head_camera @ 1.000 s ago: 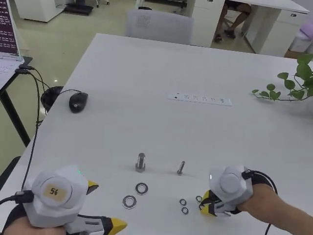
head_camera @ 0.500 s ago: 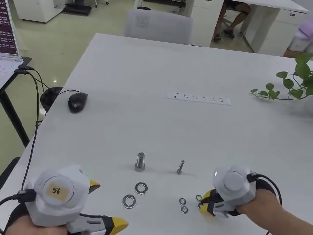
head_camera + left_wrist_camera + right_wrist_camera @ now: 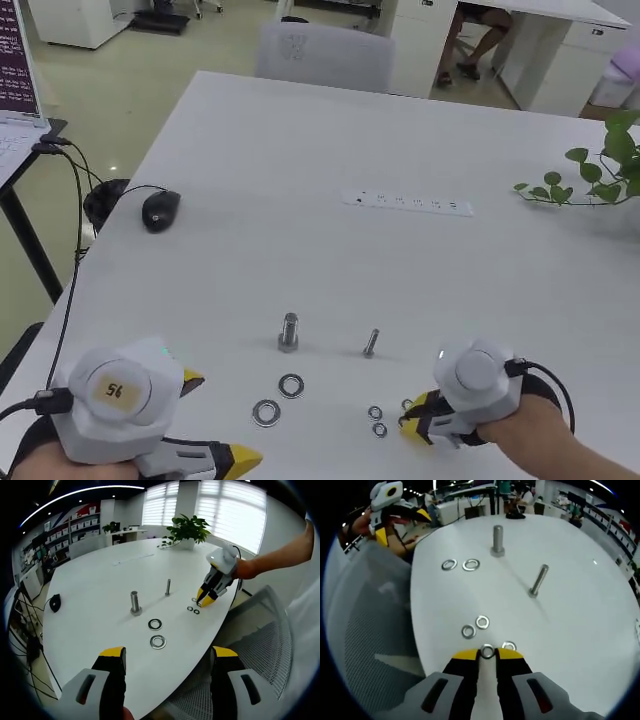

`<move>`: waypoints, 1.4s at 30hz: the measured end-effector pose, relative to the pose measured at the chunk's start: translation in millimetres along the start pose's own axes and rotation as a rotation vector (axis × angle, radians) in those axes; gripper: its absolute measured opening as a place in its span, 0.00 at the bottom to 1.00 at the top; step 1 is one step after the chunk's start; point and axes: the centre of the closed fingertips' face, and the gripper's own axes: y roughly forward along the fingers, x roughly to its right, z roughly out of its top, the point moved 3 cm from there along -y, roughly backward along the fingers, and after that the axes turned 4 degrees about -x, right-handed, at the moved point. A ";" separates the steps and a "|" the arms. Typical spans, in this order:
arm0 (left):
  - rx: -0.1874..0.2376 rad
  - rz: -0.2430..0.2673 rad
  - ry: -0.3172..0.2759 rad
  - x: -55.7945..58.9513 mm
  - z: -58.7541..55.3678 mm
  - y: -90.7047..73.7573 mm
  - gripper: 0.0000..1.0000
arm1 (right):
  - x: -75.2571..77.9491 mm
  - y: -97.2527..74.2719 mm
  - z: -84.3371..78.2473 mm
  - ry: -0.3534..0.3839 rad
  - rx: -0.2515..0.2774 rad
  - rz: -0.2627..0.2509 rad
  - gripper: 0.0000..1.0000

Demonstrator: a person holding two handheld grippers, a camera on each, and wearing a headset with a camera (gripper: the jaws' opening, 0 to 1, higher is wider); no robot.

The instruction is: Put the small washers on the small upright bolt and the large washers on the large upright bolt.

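One small washer sits pinched edge-up between the yellow tips of the right gripper, jaws nearly together and clamped on it, low at the near edge of the table — so the step in hand reads as the pick of the first small washer; whether it is off the surface yet can't be told. Just beside the right jaw tip a second small washer lies flat, touching or not, unclear. Ahead of the jaws two more small washers lie side by side. Further ahead and to the right in the right gripper view the small bolt stands head-down, nothing on its shank; the large bolt stands beyond, also bare. Near its foot the two large washers lie flat, untouched. At the near-left of the table the left gripper hovers with jaws wide apart, holding nothing. Task judged barely begun, no washer on either bolt. Next move calls for raising the held washer clear without dragging its neighbour, carrying it over the small bolt, turning it level so the hole meets the shank tip, then parting the jaws — a thin ring in a tip grip may slip or twist, and a knock could topple the slim bolt
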 end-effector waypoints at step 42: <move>-0.011 0.002 -0.011 0.7 -7.1 -1.4 0.68 | -6.8 0.5 1.0 -0.168 -0.066 0.066 0.15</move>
